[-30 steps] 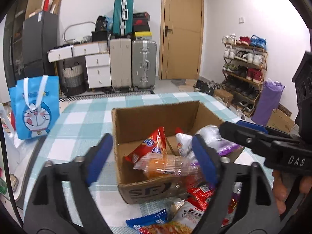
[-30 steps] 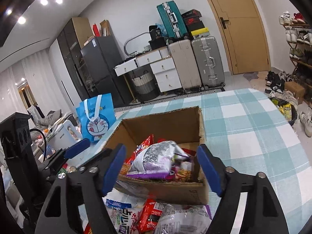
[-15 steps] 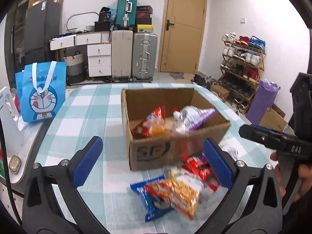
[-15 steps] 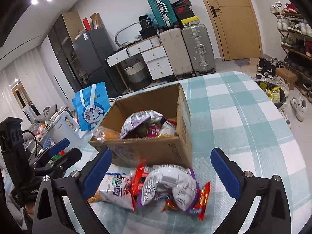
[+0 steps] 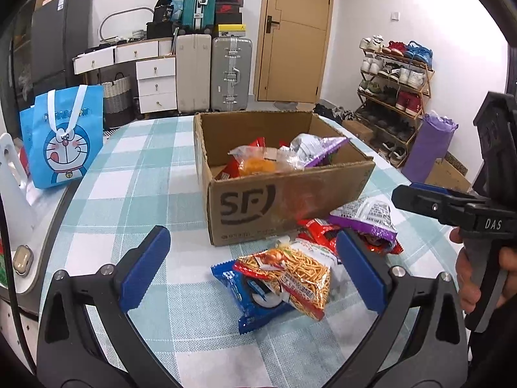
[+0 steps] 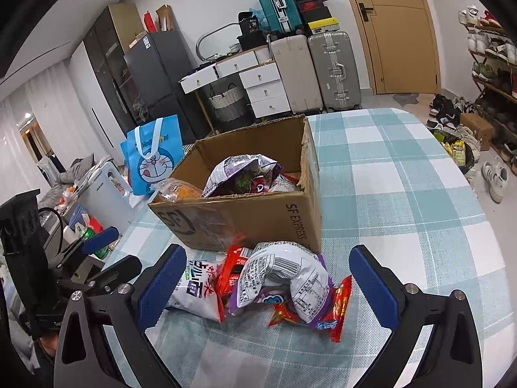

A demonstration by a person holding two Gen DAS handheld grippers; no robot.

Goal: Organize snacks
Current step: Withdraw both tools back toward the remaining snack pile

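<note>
**A:** Left wrist view has our left tool [image 5: 252,271] spread wide and empty, angled down over the noodle-stick packet [image 5: 290,274] that lies on the blue cookie packet [image 5: 248,294], on the counter [image 5: 129,194] just in front of the cardboard box [image 5: 274,207].

**B:** Our right tool [image 6: 265,284] is wide and empty too, above the white-and-purple bag [image 6: 284,278], which rests on a red packet [image 6: 326,317], with a white packet [image 6: 200,291] beside them.

**A:** We should take the top packet of each heap first, we think, pinching across its narrow width near the middle so it neither slips nor drags its neighbour.

**B:** Gently, since these bags are puffy and may crush. The box already holds an orange bag [image 5: 255,161], a silver-purple bag [image 6: 242,171] and red packets, with room at the back.
</note>
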